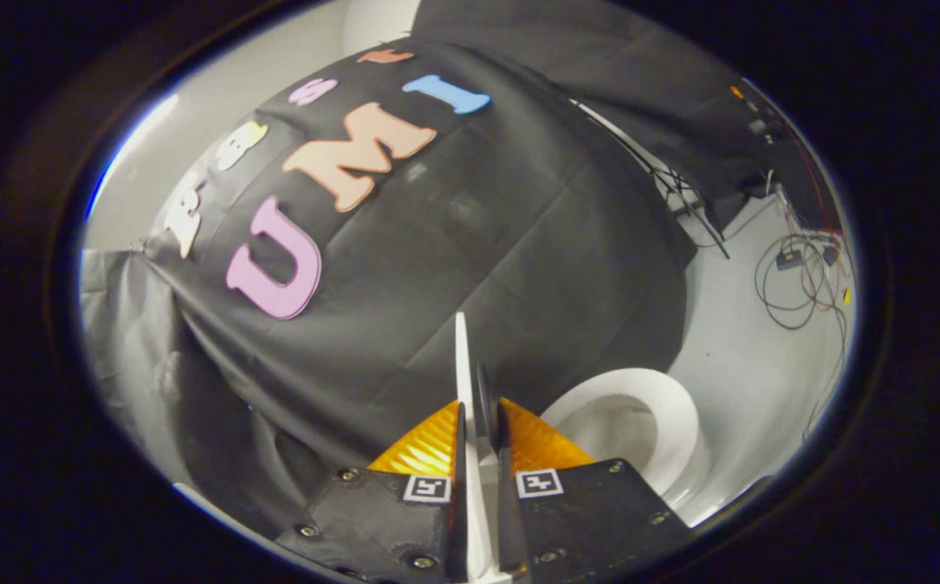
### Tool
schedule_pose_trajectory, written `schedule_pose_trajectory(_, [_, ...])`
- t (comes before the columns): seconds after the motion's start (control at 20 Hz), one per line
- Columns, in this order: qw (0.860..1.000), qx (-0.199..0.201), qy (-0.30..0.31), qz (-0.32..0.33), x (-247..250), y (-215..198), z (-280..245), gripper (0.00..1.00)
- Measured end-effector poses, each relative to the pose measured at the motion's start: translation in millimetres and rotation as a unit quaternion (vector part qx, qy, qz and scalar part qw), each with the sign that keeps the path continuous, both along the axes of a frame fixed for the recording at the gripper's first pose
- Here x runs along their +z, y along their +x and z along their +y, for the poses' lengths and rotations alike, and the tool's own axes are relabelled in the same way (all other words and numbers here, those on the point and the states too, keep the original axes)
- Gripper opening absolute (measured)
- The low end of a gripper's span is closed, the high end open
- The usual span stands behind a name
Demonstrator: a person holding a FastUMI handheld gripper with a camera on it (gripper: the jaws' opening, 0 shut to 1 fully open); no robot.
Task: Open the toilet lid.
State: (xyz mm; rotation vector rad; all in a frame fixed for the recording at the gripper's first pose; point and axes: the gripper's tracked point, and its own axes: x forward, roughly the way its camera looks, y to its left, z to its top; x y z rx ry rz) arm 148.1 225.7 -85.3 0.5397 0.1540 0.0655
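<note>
Black cloth [453, 243] fills the centre of the frame, with cables [802, 276] on the pale floor [745, 365] at the right. At the bottom centre the gripper [478, 422] is clamped on the thin white lid [463, 357], which stands on edge between its fingers and pokes up past their tips. The open seat [664, 414] and bowl lie just right of the fingers, at the lower right.

The gripper [478, 430] has its two fingers [429, 446] closed almost together, both pressing on the thin raised edge of the toilet lid [461, 357] between them.
</note>
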Motion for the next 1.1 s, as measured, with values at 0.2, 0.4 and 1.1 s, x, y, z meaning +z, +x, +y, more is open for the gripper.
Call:
schedule_pose_trajectory(0.2, [0.999,0.016,-0.05,-0.006,13.6,-2.8,23.1,0.15])
schedule_pose_trajectory(0.4, [0.995,0.036,-0.091,-0.024,24.1,-9.6,45.1,0.15])
schedule_pose_trajectory(1.1, [0.927,0.174,-0.314,-0.112,50.8,-40.4,182.8,0.16])
